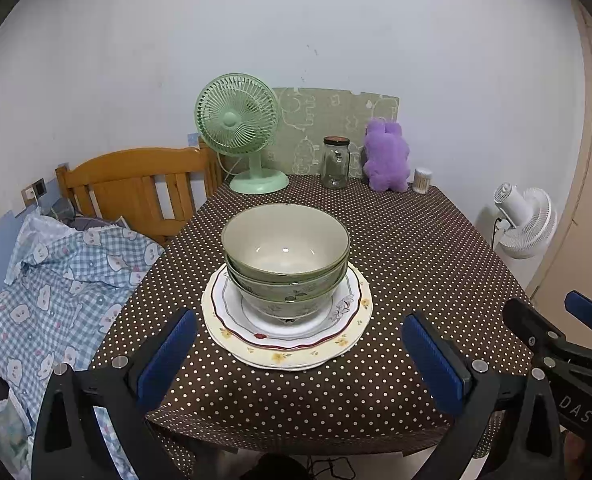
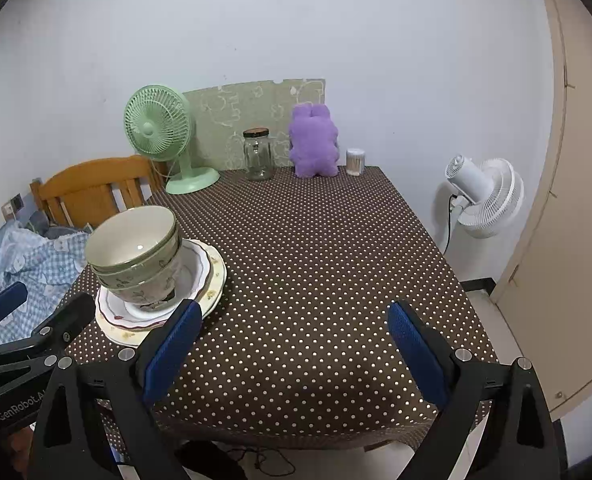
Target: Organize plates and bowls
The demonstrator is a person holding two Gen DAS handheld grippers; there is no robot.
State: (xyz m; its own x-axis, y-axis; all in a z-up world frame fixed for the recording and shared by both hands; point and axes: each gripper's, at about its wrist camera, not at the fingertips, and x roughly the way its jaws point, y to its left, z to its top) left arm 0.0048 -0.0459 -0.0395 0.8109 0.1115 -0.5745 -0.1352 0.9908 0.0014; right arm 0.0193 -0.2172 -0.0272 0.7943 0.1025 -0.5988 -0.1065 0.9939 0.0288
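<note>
Bowls (image 1: 285, 258) sit nested on stacked plates (image 1: 287, 344) at twelve o'clock; stacking looks done. Your left gripper (image 1: 300, 354) and right gripper (image 2: 296, 344) gape empty; simply withdraw.

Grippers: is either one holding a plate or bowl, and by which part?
Nothing is held. The left gripper and right gripper are both open, short of the bowls stacked on the plates.
</note>
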